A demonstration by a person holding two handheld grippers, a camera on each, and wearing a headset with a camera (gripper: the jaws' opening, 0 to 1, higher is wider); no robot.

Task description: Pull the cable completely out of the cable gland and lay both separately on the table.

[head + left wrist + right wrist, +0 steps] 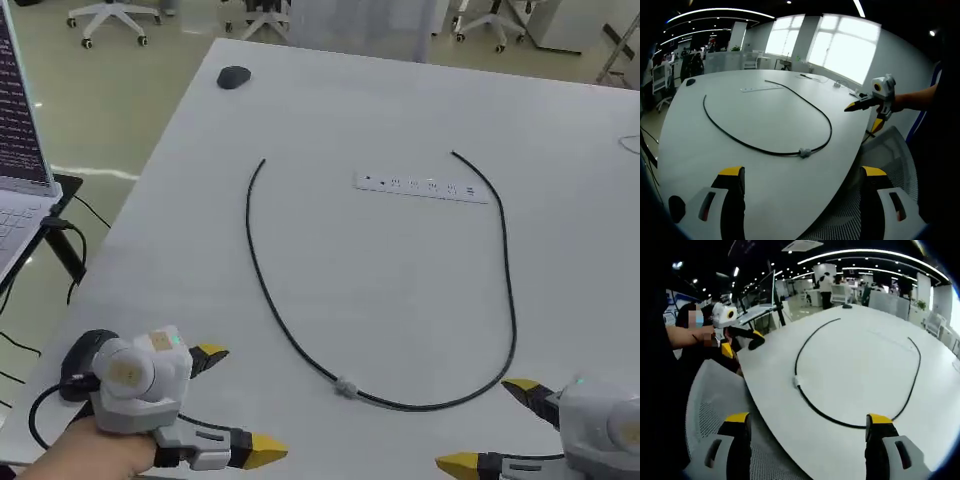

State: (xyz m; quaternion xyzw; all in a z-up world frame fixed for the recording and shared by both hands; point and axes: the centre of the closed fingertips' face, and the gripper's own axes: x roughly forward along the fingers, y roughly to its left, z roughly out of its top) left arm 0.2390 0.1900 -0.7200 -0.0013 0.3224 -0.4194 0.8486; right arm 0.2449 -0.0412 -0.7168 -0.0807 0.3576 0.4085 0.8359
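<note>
A long black cable [262, 285] lies in a wide U on the white table [400, 270], its two ends pointing away from me. A small grey cable gland [345, 386] sits threaded on it at the bottom of the loop, also seen as the gland [804, 152] and the gland [796, 382]. My left gripper [248, 400] hovers open at the near left edge, left of the gland. My right gripper [492, 428] hovers open at the near right edge. Neither touches the cable [765, 147], and each pair of jaws has nothing between it.
A white power strip [421, 187] lies inside the loop's far side. A black mouse [233, 77] rests at the far left of the table. A laptop [15, 170] stands on a stand to the left. A mesh chair [720, 405] sits below the table edge.
</note>
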